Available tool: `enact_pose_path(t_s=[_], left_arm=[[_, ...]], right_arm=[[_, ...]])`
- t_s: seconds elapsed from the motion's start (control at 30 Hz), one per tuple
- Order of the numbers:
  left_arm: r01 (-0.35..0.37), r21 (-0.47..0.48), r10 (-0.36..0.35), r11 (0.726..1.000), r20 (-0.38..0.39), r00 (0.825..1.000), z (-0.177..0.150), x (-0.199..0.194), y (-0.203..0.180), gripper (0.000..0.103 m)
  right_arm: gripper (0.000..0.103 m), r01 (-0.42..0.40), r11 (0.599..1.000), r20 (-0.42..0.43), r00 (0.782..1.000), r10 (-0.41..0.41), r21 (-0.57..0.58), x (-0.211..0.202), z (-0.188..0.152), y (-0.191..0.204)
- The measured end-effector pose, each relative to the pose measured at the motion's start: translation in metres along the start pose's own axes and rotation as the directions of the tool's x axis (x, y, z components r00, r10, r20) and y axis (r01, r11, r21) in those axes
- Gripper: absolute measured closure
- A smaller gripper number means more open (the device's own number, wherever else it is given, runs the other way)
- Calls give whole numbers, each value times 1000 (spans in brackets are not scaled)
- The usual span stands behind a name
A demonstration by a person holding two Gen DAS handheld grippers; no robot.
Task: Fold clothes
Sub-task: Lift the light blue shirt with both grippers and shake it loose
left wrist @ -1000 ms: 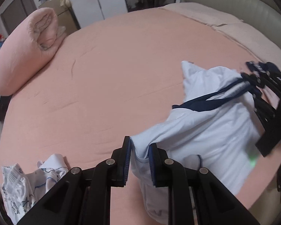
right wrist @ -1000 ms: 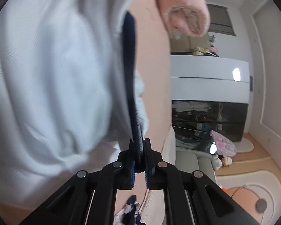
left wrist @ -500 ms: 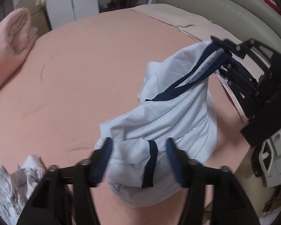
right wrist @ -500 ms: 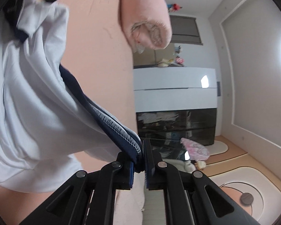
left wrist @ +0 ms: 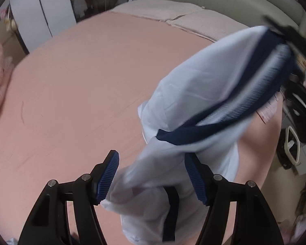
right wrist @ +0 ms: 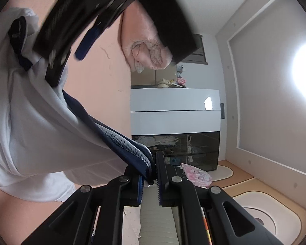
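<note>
At the bottom of the frame the left gripper (left wrist: 152,178) is standing spread wide around the white navy-trimmed shirt (left wrist: 195,102), which is hanging over the pink bed (left wrist: 81,77), stretching diagonally toward the upper right, where the right gripper (right wrist: 154,171) is pinching its collar.

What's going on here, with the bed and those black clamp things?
A person is working two hand-held tongs to fold clothes on a bed with a pink sheet. The right tongs are pinching the navy collar of a white shirt and holding it up off the bed. The left tongs are wide open, with the lower part of the shirt hanging between the fingers, not gripped. The shirt is bunched up and not yet folded.
</note>
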State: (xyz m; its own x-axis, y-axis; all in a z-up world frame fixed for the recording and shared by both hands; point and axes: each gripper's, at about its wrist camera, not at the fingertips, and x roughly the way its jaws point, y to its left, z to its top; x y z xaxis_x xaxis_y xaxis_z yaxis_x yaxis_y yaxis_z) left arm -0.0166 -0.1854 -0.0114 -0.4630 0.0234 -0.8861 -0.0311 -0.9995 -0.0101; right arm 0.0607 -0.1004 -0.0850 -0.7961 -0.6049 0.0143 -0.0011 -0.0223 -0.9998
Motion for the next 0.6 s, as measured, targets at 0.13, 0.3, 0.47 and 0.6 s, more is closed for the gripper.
enact_pose_path(t_s=[0.13,0.3,0.47,0.6], left_arm=[[85,-10,-85,996,-44,995,2,14,1,38],[116,25,-114,993,-88,990,-1,30,-8,38],[73,-81,-75,994,-18,997,-11,32,-5,80],[85,-227,-71,970,67,995,-24,19,5,94]], right_arm=[[97,3,1000,-7,1000,-3,3,2,0,-2],[97,11,1000,4,1000,-11,17,0,1,-7],[97,36,999,17,999,-36,34,-9,5,-13],[97,27,999,-8,1000,-27,34,-8,0,-10]])
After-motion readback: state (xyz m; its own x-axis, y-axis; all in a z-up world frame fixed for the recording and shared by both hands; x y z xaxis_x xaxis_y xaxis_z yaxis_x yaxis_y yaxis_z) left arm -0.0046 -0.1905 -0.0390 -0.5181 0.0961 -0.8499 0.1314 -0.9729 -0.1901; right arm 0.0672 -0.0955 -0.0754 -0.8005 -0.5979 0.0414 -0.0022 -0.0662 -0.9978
